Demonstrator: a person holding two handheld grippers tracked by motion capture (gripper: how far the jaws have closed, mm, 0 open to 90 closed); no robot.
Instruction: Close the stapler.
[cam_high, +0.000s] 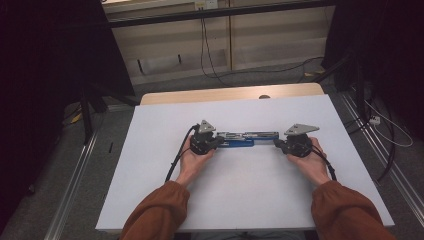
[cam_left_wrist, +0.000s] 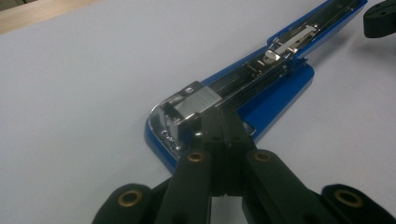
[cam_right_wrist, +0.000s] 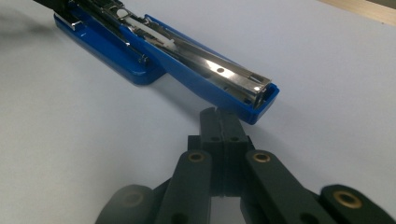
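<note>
Two rust-orange sleeves (cam_high: 160, 210) are coming in over the near edge of the white rectangular tabletop (cam_high: 240, 190), each hand carrying a black two-jaw tool. Between them a blue stapler (cam_high: 243, 139) with a bright metal staple channel is lying swung open and flat near the table's middle, its channel showing no staples that I can make out. Bare white surface is lying on every side of it, with the wooden far edge (cam_high: 230, 93) well beyond.

The left gripper (cam_left_wrist: 220, 122) is sitting clenched, its tips touching the chrome head at the stapler's base end. The right gripper (cam_right_wrist: 221, 122) is also clenched, grasping nothing, its tips sitting just beside the blue tip of the opened arm.
</note>
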